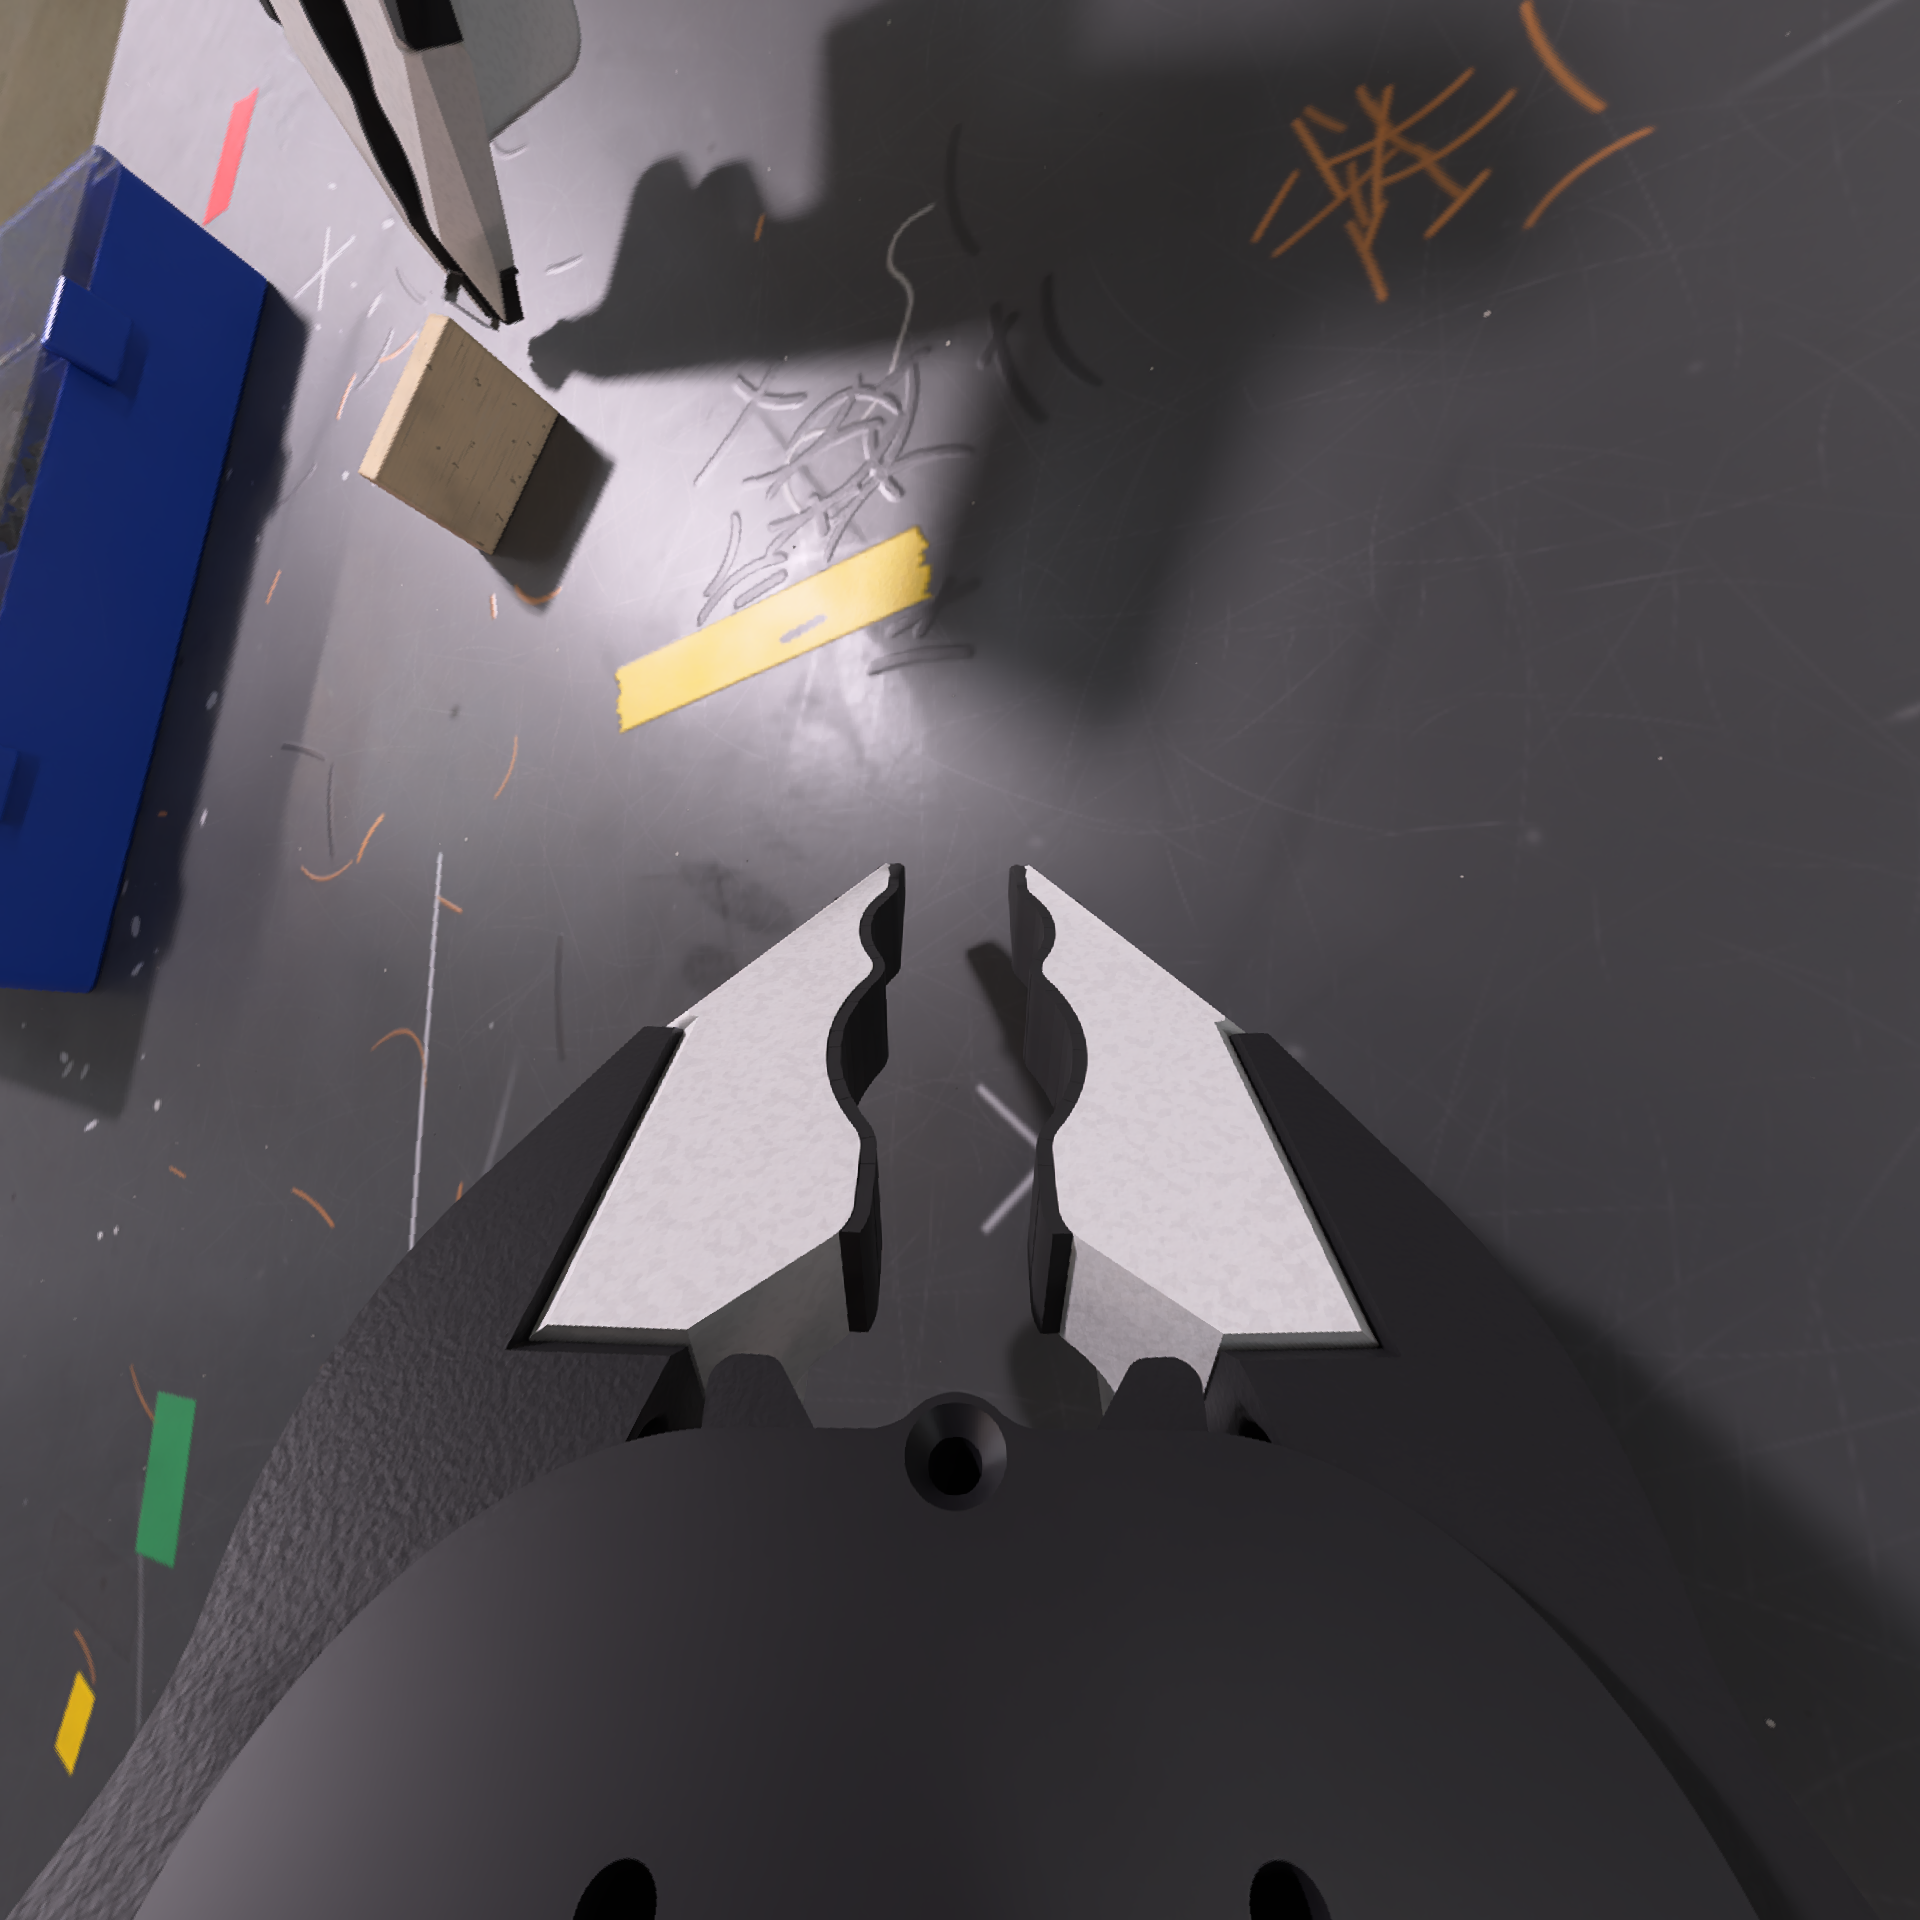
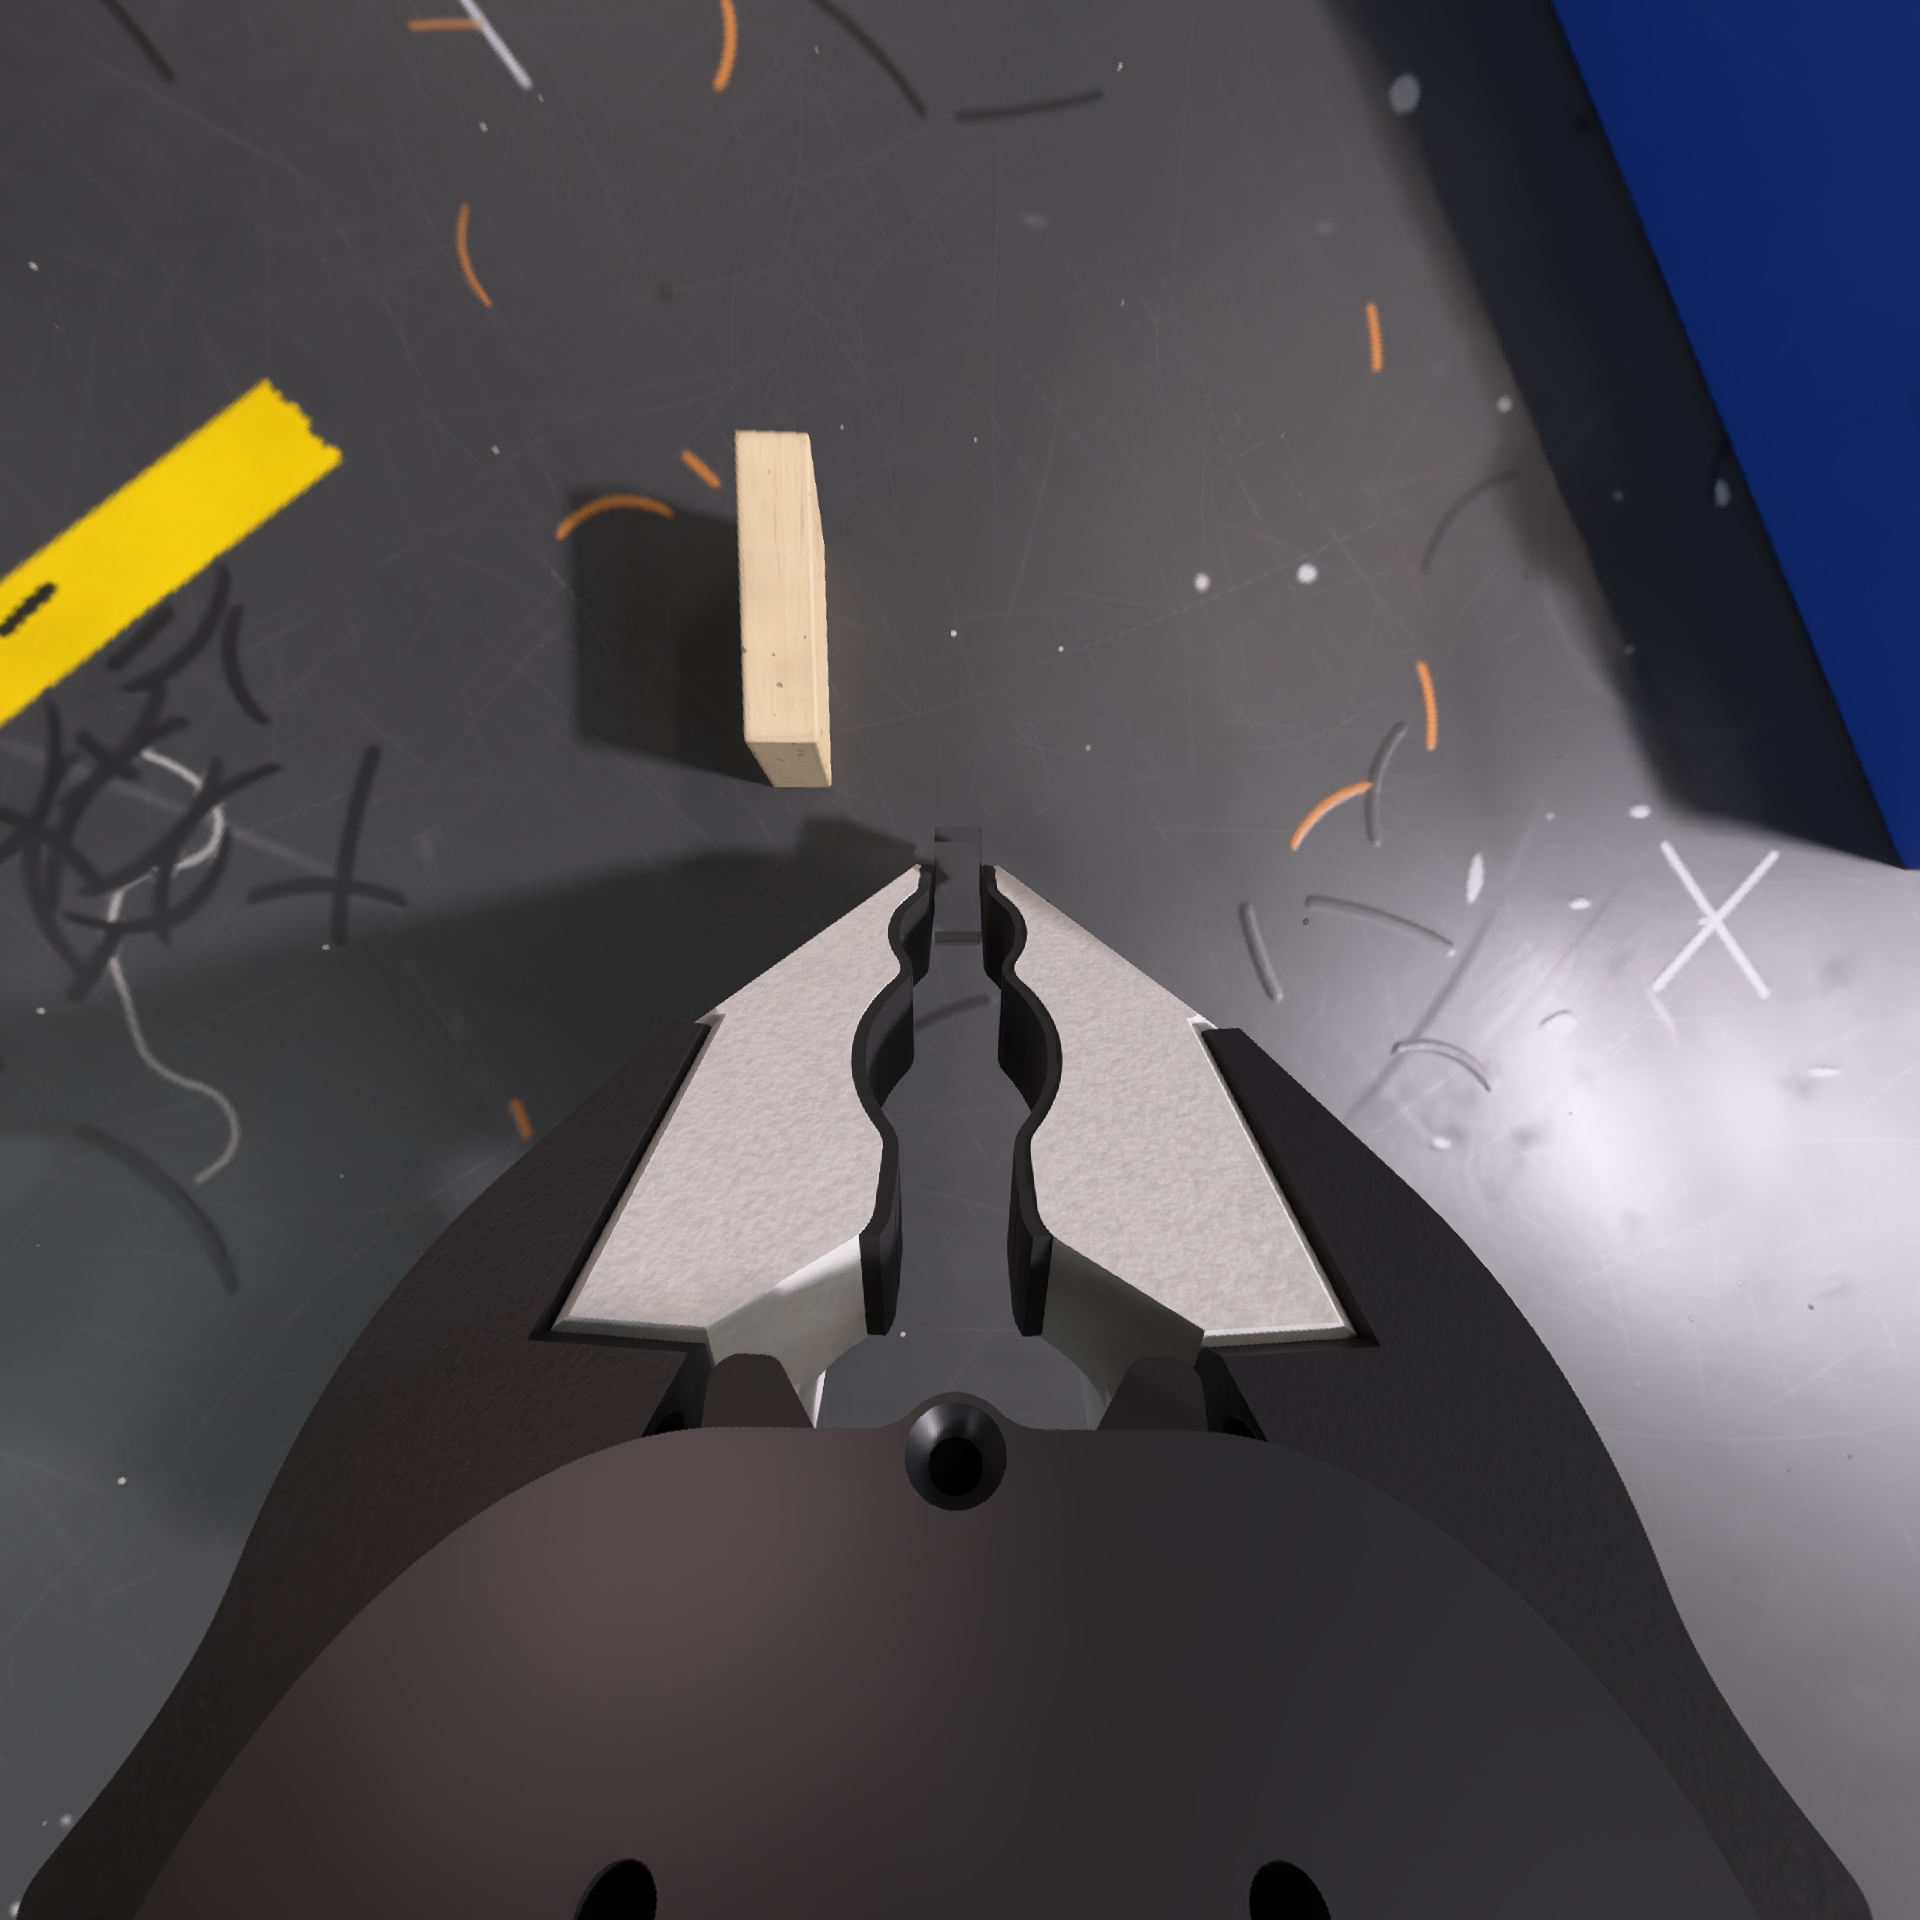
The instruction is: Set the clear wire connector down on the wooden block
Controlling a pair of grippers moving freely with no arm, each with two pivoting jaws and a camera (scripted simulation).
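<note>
The wooden block (image 1: 468, 436) lies on the dark grey bench; in the right wrist view (image 2: 784, 613) it sits just ahead of my fingertips. My right gripper (image 2: 956, 878) is shut on the clear wire connector (image 2: 957, 883), a small see-through piece pinched at the very tips, above the bench and short of the block's near end. In the left wrist view the right gripper (image 1: 483, 286) hangs tips-down close over the block's far corner. My left gripper (image 1: 958, 878) is open a little and empty, well back from the block.
A blue box (image 1: 104, 571) stands left of the block, and shows at the right in the right wrist view (image 2: 1766, 364). A yellow tape strip (image 1: 774, 629) and loose grey and orange wire scraps (image 1: 831, 436) lie on the bench. A green tape piece (image 1: 166, 1475) lies near left.
</note>
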